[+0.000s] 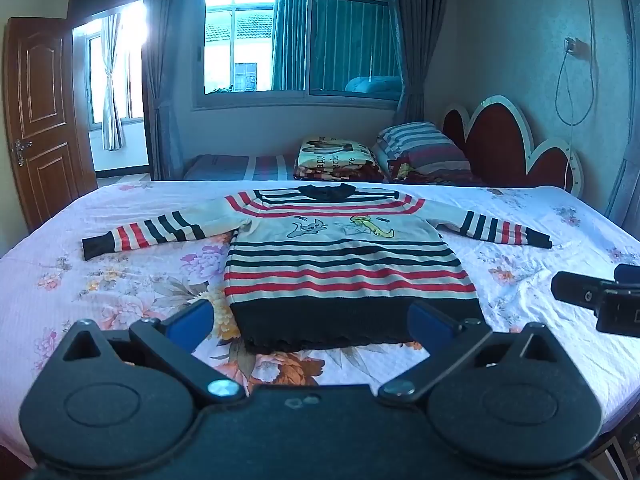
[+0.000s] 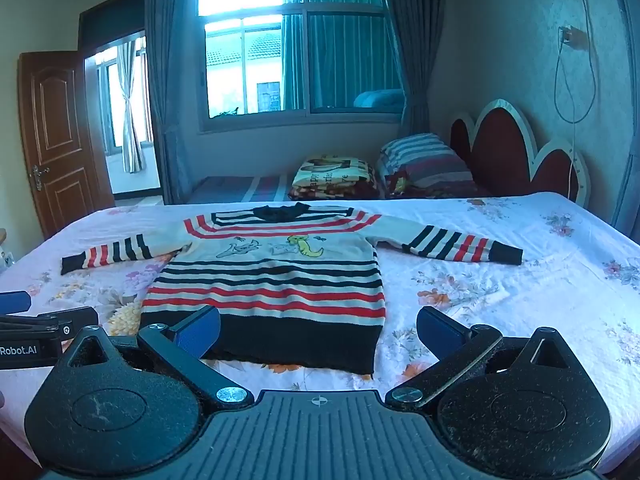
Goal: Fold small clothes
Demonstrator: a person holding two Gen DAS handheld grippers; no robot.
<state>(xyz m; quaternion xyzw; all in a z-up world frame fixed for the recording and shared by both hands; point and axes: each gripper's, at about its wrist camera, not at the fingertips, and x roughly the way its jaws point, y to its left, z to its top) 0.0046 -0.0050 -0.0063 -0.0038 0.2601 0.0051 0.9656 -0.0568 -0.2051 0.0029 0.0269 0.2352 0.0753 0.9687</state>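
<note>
While both my left gripper (image 1: 310, 326) and right gripper (image 2: 318, 332) are gaping empty, the sweater (image 1: 344, 264) is lying flat mid-bed (image 1: 120, 280), window (image 1: 296, 40) glowing behind.

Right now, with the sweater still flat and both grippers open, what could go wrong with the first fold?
1. The striped sweater lies on a floral bedsheet; an open left gripper pinching at the black hem may catch sheet too.
2. Both sleeves are spread wide, so one may drag or bunch.
3. The right gripper hovers close beside the left; they could collide.
</note>
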